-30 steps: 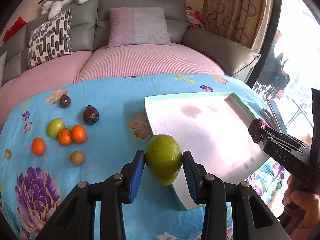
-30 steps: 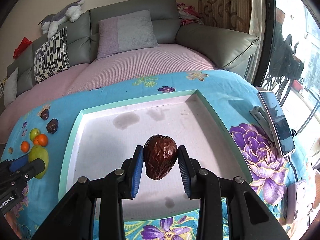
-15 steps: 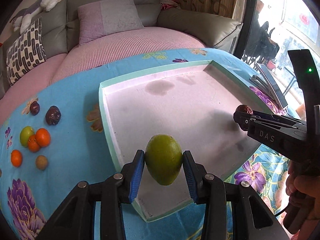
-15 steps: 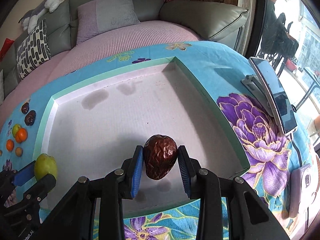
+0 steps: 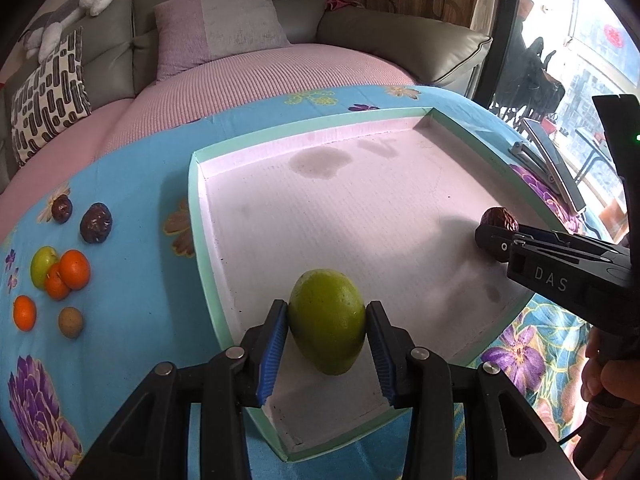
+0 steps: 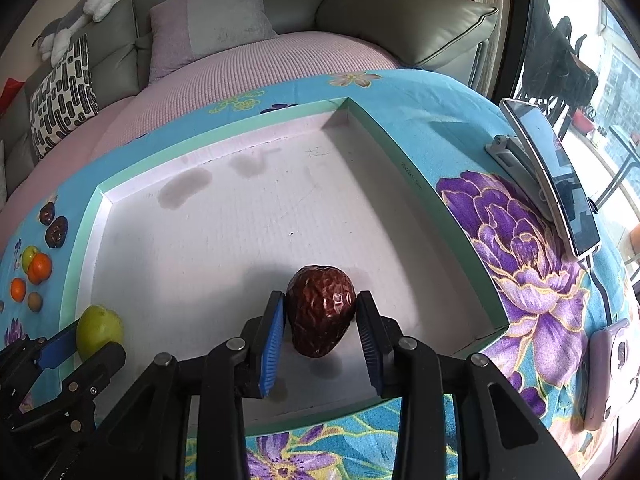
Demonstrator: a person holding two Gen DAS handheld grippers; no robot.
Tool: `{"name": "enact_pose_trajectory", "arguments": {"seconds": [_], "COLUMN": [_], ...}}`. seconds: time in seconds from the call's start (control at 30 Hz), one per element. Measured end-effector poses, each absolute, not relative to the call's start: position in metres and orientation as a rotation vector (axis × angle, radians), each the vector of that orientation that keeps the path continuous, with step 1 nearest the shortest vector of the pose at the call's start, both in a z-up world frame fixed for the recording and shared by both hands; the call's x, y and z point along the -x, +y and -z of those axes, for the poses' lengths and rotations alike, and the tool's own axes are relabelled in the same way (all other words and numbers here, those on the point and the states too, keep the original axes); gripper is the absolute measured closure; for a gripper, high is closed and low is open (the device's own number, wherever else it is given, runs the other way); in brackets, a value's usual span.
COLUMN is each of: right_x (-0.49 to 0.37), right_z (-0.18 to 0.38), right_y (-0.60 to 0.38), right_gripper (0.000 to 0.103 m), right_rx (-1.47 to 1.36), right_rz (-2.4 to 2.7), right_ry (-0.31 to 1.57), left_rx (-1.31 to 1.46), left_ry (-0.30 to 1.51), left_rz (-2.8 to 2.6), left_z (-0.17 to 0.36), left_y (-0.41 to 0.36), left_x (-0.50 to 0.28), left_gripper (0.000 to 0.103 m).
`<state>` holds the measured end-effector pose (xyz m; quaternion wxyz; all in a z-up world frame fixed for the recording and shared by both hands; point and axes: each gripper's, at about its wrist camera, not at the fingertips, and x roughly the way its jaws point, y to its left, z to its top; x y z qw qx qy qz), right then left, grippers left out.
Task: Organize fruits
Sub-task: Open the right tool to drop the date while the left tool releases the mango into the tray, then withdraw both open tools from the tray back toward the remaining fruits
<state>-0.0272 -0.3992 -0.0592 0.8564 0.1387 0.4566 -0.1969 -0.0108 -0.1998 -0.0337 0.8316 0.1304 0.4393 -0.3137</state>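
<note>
green fruit (image 5: pixel 326 330) clamped between left jaws; brown date (image 6: pixel 321 316) clamped between right jaws, above tray (image 6: pixel 416 178).

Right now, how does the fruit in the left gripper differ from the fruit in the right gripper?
The green fruit in the left gripper is smooth and light green; the dark red fruit in the right gripper is wrinkled and glossy. In its own wrist view, the green fruit looks somewhat bigger than the red one does in its view. Both are clamped between blue pads over the tray.
</note>
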Motion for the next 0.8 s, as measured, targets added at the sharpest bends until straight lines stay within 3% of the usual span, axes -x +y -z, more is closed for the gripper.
{"name": "enact_pose_trajectory", "arguments": {"seconds": [0.1, 0.27, 0.4, 0.47, 0.5, 0.6, 0.8], "right_x": [0.027, 0.029, 0.029, 0.03, 0.029, 0.028, 0.027], "right_z": [0.062, 0.059, 0.057, 0.056, 0.056, 0.057, 0.055], "right_y": [-0.401, -0.402, -0.402, -0.401, -0.4, -0.399, -0.397], "right_gripper": [0.046, 0.033, 0.033, 0.033, 0.032, 0.019, 0.018], "right_rx": [-0.303, -0.322, -0.32, -0.315, -0.312, -0.304, -0.292], "right_rz": [0.411, 0.4, 0.4, 0.397, 0.396, 0.397, 0.387], "right_ry": [0.96, 0.939, 0.931, 0.929, 0.928, 0.932, 0.911], "left_rx": [-0.281, -0.274, -0.268, -0.255, -0.245, -0.213, -0.142], "left_ry": [0.925, 0.882, 0.833, 0.804, 0.791, 0.775, 0.821], "left_rz": [0.659, 0.644, 0.631, 0.605, 0.584, 0.495, 0.284], "left_z": [0.031, 0.02, 0.007, 0.002, 0.0, 0.0, 0.015], "left_y": [-0.2, -0.196, -0.19, -0.184, -0.18, -0.166, -0.129], "left_x": [0.011, 0.013, 0.014, 0.012, 0.01, -0.002, -0.03], "left_gripper": [0.045, 0.028, 0.025, 0.005, 0.001, 0.0, 0.0]}}
